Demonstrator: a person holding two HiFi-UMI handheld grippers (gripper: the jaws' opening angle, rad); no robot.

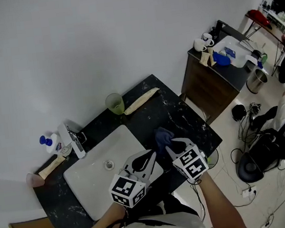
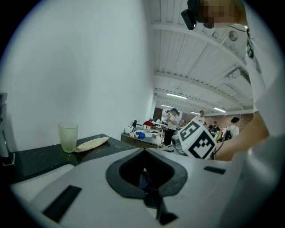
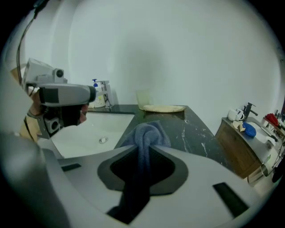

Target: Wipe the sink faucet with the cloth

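Looking down at dark desk [image 1: 178,112] with white sink [image 1: 96,181] sunk toward its left end. Hovering left hand-held gripper [image 1: 151,156] over sink's front right corner, jaws closed, nothing between them. Clamping right hand-held gripper [image 1: 173,144] on blue cloth [image 1: 161,135], bunched near desk's front edge, just right of sink. Seeing faucet [image 1: 72,141] standing at desk's back edge behind sink, well apart from cloth.

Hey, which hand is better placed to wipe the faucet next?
Right: the right tool is shut on the blue cloth; the left tool is shut and empty, though nearer the faucet.
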